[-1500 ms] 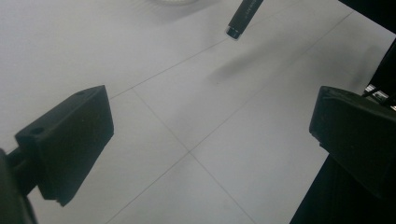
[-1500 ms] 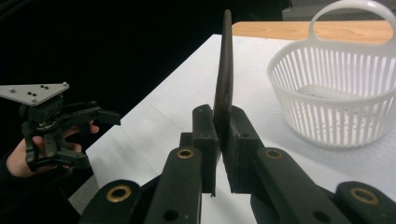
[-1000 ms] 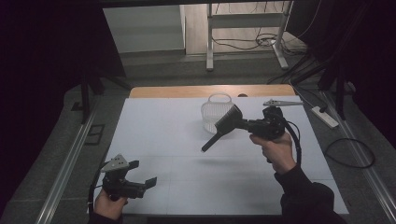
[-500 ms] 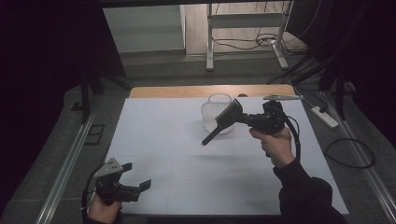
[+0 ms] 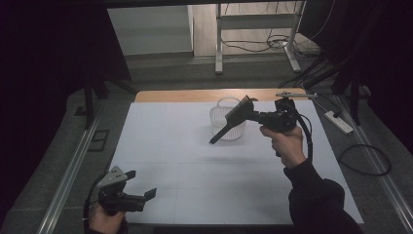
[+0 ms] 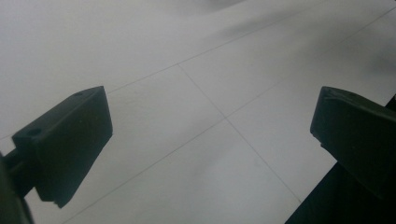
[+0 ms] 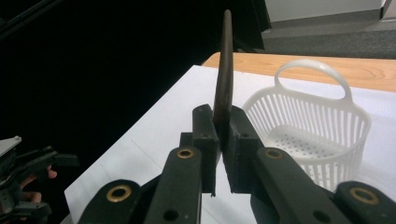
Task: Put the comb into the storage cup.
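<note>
A person's right hand holds my right gripper (image 5: pixel 243 113) above the far middle of the white table (image 5: pixel 170 146). It is shut on a dark flat tool (image 5: pixel 224 131) whose thin handle slants down to the left, clear of the table. In the right gripper view the tool (image 7: pixel 226 70) stands edge-on, pinched between the two pads of that gripper (image 7: pixel 223 135). A white slotted basket (image 5: pixel 217 118) with a loop handle stands just behind it, its floor bare (image 7: pixel 322 135). My left gripper (image 5: pixel 141 184) hovers open over the near left corner, with nothing between its jaws (image 6: pixel 210 135).
A wooden strip (image 5: pixel 195 95) runs along the table's far edge. On the floor to the right lie a power strip (image 5: pixel 338 122) and cables. Metal rails (image 5: pixel 68 170) flank the table. The left gripper (image 7: pixel 28 172) also shows far off in the right gripper view.
The left gripper has drifted slightly toward the table's near left corner. The right gripper and its tool have barely moved.
</note>
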